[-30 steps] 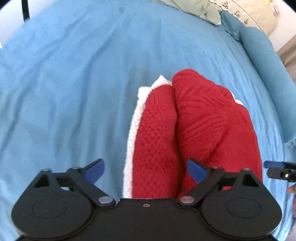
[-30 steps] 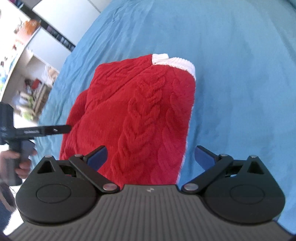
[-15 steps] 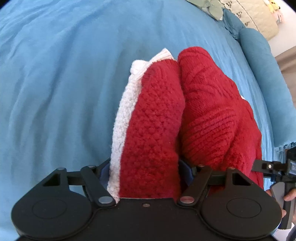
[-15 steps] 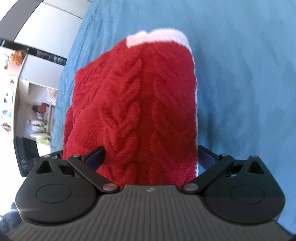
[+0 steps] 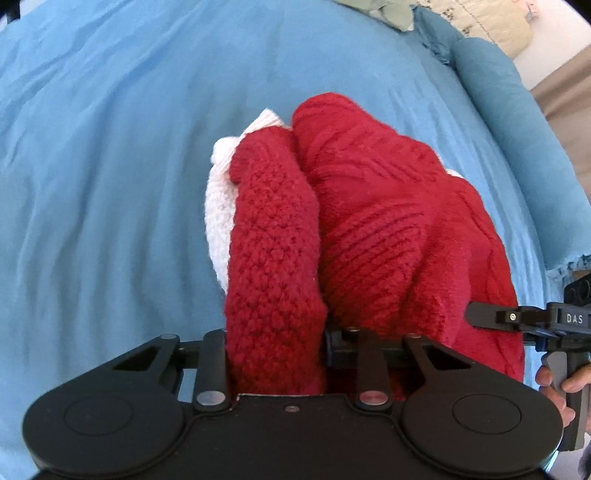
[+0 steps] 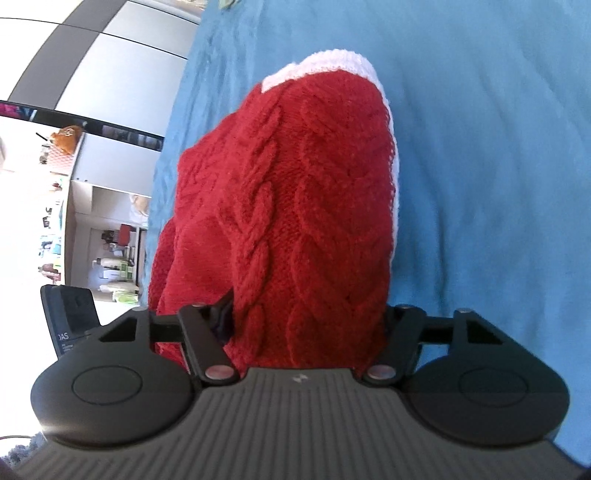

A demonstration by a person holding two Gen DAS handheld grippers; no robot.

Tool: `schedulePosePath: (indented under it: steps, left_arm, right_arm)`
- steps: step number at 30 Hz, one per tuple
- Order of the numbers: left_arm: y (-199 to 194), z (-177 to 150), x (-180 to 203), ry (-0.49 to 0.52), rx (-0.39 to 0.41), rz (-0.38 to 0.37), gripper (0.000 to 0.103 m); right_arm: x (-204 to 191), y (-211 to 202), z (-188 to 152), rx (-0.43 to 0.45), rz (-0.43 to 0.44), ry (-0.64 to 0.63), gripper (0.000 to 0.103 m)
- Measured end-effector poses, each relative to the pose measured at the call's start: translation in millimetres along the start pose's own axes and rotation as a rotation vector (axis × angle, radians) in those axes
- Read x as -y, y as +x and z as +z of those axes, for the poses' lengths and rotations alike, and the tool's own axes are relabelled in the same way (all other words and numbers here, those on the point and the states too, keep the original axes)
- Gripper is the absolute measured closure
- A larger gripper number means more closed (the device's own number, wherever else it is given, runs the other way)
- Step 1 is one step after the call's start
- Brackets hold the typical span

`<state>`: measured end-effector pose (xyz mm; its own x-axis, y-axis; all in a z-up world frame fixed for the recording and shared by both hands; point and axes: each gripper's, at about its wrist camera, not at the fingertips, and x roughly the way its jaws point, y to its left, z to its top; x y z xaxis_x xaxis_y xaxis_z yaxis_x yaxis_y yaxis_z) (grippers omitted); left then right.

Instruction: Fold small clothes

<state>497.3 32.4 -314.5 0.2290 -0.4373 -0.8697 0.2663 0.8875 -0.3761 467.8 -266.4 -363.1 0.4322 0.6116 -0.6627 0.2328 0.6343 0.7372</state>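
Red cable-knit wool fills the middle of both views: a small sweater [image 5: 369, 236] with a white trim [image 5: 218, 221] lies bunched on the blue bedspread [image 5: 110, 184], and we have hold of it at two places. Our left gripper [image 5: 275, 343] has just been closing, and its jaws now pinch a thick fold of the red knit, the white edge showing just beside that fold on its left. Our right gripper [image 6: 306, 325] has also just been closing, and its jaws stand wider, pressed against both sides of a broader bundle of the braided knit [image 6: 295, 206], whose white trim [image 6: 332, 62] curves over the far end and down the right side. From the left wrist view we see the right gripper at the right edge of the frame, with a hand [image 5: 554, 384] wrapped round its handle, close against the sweater's side. Pale cushions [image 5: 491, 22] sit at the far end of the bed, and open shelves [image 6: 107, 229] stand beyond the bed's edge in the right wrist view.
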Motion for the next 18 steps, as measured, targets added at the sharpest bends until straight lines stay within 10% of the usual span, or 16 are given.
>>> schedulePosePath:
  steps: [18]
  left_arm:
    - [-102,-112,114,0.066,0.057,-0.103,0.072]
  right_arm:
    - [-27,-166,-85,0.048,0.046,-0.122,0.026]
